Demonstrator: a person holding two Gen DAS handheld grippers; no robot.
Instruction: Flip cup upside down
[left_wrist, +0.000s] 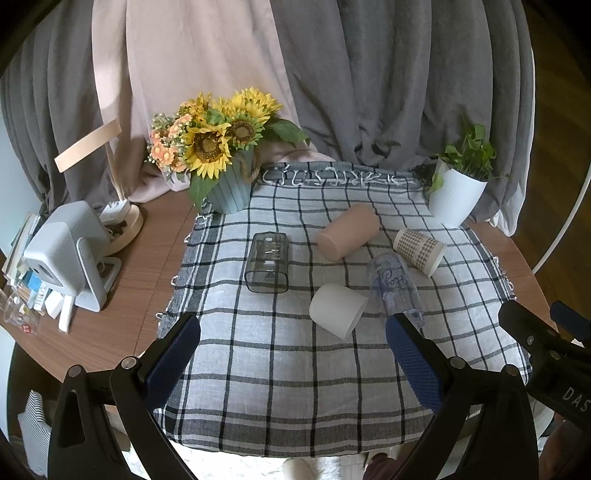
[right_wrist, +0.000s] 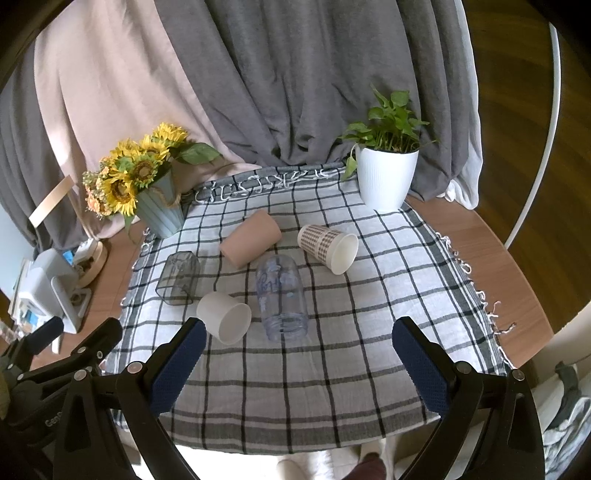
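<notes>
Cups lie scattered on a checked cloth (right_wrist: 295, 387) spread over a round wooden desk (right_wrist: 517, 258), five in all, every one on its side. From the right wrist view: white cup (right_wrist: 225, 317) nearest, at about 11 o'clock from the right tongs (right_wrist: 295, 363), mouth turned toward the camera. Clear printed cup (right_wrist: 282, 295) just beside it at 12 o'clock; whether the two touch is hard to tell. Smoky grey cup (right_wrist: 179, 278) at 10 o'clock, well left. Pink cup (right_wrist: 251, 238) further back at 12 o'clock. Checked paper cup (right_wrist: 327, 247) at 1 o'clock, mouth facing right and forward.

Right tongs spread wide, nothing between the blue pads (right_wrist: 177, 363), hovering over the near cloth. Left tongs (left_wrist: 293, 360) likewise spread wide and released, low over the near edge, with the white cup (left_wrist: 338, 310) just beyond at 12 o'clock.

Sunflower pot (right_wrist: 159, 210) stands at the cloth's far left corner, white plant pot (right_wrist: 386, 177) at the far right. Grey curtain (right_wrist: 314, 74) behind.
</notes>
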